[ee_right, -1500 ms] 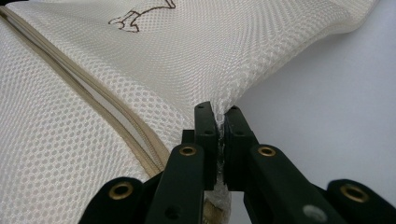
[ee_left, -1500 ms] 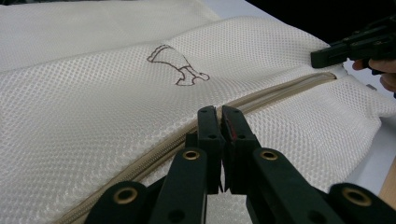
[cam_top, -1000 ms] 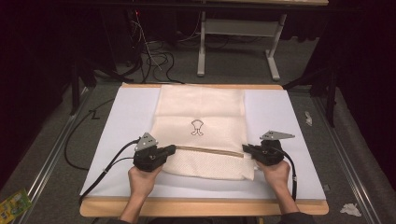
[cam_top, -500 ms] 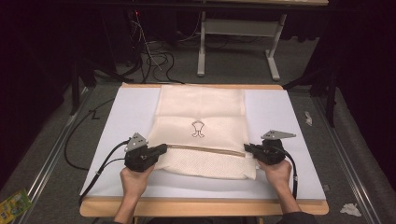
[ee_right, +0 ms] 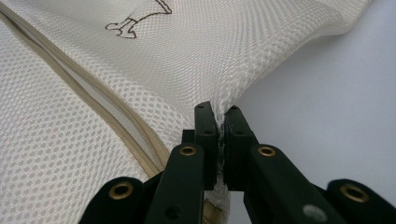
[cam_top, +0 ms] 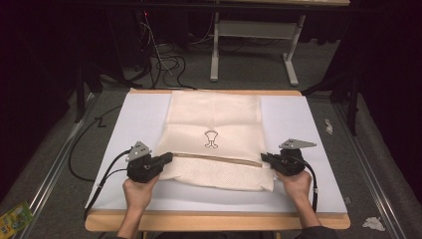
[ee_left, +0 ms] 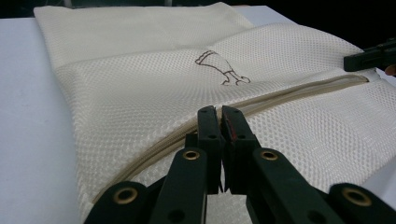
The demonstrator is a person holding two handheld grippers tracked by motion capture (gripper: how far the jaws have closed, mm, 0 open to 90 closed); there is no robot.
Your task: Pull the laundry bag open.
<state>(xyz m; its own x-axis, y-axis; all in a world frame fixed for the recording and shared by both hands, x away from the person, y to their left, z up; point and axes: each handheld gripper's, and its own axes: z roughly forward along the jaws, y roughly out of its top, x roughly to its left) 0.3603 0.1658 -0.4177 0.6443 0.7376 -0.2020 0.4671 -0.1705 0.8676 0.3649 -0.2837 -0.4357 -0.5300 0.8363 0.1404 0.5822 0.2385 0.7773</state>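
Observation:
A cream mesh bag [cam_top: 214,119] with a small brown print [cam_top: 211,138] lies flat on the white tabletop [cam_top: 137,117]. A tan zipper [cam_top: 216,159] runs across its near part. My left gripper [cam_top: 170,156] is shut at the zipper's left end; in the left gripper view its jaws [ee_left: 218,112] press together right over the zipper line [ee_left: 299,93], and the pull is hidden between them. My right gripper [cam_top: 263,157] is shut on the bag's right edge, with mesh bunched between its jaws [ee_right: 217,112]. The zipper [ee_right: 93,107] shows a pale gap there.
The bag's far half reaches the table's back edge. Bare white surface lies left and right of the bag. A wooden strip [cam_top: 214,221] forms the near edge. On the floor are cables [cam_top: 164,62], metal table legs [cam_top: 215,55] and crumpled paper [cam_top: 373,223].
My left gripper has slid to the left along the zipper, so more of the zipper line now shows. The right gripper has stayed put on the bag's edge.

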